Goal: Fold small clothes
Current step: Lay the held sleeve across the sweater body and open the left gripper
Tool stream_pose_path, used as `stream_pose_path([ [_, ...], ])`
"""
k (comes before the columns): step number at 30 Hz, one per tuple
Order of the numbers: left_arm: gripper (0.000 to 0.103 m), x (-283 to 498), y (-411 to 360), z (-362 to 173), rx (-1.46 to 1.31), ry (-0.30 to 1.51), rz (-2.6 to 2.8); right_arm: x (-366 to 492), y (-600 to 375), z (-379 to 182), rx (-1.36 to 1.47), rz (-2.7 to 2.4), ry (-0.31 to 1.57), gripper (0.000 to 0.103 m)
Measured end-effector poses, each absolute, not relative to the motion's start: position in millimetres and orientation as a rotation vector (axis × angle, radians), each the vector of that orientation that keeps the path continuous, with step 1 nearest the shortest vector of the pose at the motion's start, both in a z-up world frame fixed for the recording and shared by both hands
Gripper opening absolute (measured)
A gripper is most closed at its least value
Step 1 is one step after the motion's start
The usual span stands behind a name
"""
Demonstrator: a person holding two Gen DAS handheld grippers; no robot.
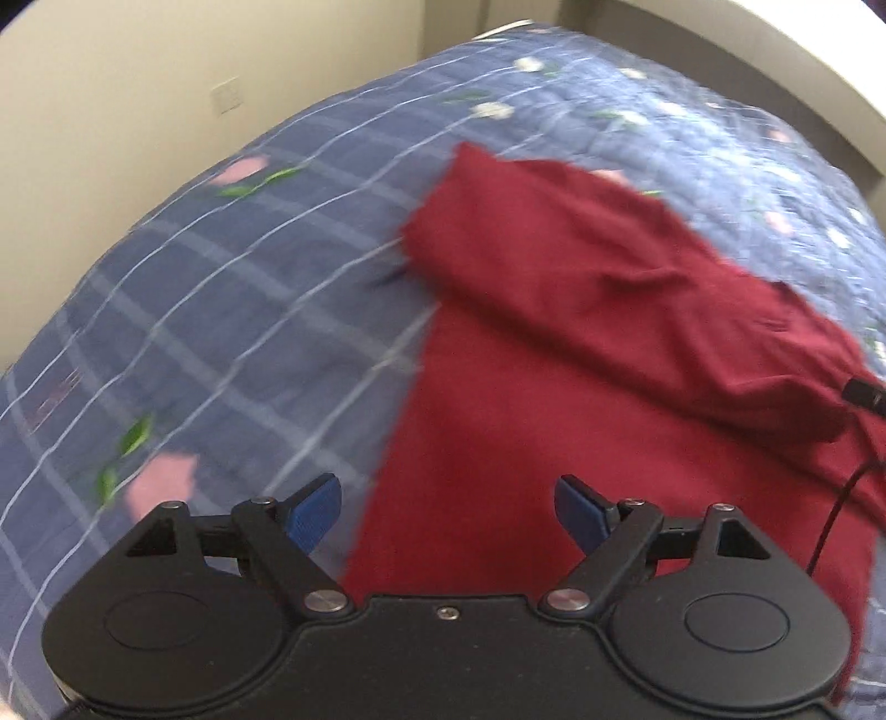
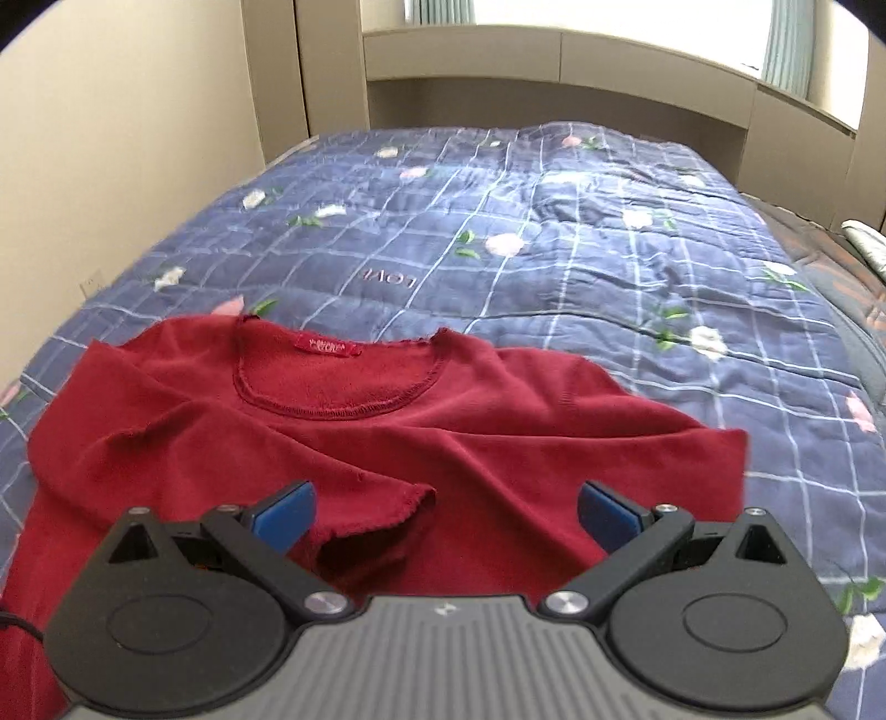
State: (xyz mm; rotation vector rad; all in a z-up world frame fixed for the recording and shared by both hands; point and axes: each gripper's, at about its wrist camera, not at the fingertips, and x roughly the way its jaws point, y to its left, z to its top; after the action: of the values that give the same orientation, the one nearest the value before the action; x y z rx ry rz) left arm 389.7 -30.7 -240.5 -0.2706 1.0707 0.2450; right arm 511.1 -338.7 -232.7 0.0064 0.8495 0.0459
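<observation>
Both hand-held grippers are with us: our left hand-held gripper (image 1: 448,512) hangs with its jaws spread wide and nothing between them, over the edge of the red sweater (image 2: 354,437), and our right hand-held gripper (image 2: 446,515) is just as wide apart and empty above it. We see the sweater on the blue quilt (image 2: 581,266) of the bed, neckline up, one sleeve (image 1: 609,288) folded across its body.

Daylight from overexposed window (image 2: 609,33) at 12 o'clock; soft shadows. Left wrist view motion-blurred across quilt (image 1: 194,332). Fisheye bending, dark corners.
</observation>
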Motion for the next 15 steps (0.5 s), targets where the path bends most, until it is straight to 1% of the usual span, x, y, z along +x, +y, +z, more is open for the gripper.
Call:
stream_pose_path([
  [6,0.087,368,-3,-248,-0.333,1.075,0.329,512,-330,-268,-0.164,-0.004,0.962,0.103],
  [10,0.088,368,9,-246,-0.359,1.052,0.340,502,-337,-271,-0.142,0.018,0.932,0.103],
  [13,0.093,378,13,-245,-0.346,1.029,0.329,496,-336,-259,-0.156,0.011,0.879,0.103],
  [15,0.094,387,19,-245,-0.331,1.008,0.314,496,-335,-247,-0.130,0.037,0.839,0.103],
])
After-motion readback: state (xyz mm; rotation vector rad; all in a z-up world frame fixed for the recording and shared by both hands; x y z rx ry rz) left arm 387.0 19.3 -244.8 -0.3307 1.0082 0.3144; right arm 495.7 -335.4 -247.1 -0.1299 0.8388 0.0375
